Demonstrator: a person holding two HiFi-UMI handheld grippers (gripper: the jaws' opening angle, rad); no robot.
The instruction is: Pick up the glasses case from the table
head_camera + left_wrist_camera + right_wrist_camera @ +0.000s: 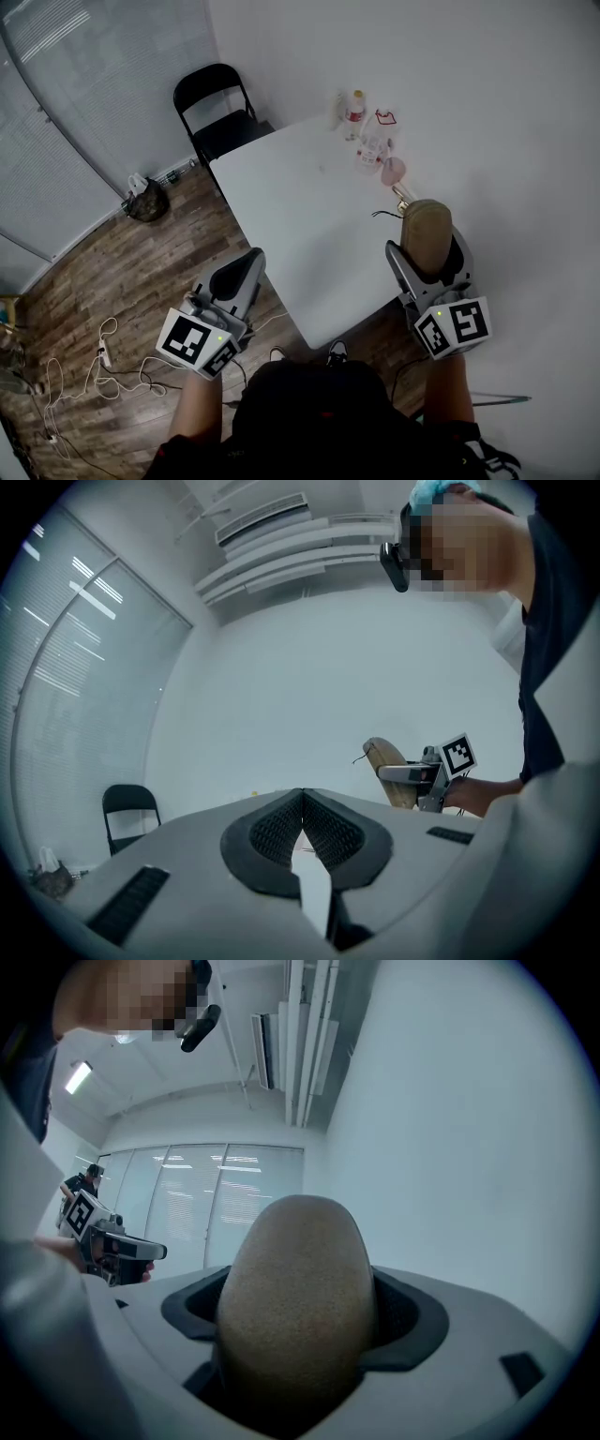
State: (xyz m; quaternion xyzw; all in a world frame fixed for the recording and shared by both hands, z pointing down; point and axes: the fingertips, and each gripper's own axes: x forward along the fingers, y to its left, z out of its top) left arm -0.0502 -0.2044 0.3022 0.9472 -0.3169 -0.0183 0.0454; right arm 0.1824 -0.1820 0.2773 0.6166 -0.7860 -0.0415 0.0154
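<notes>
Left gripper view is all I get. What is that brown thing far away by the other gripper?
Observer: It is the glasses case. In the right gripper view, the tongs of the right gripper are shut on it from both sides.
Operator: Is there other stuff on the table?
Observer: Yes. The head view shows bottles and a few small things at the far end of the table.
Operator: Where is my gripper, then?
Observer: The head view shows the left gripper off the table's near left side, above the wooden floor.
</notes>
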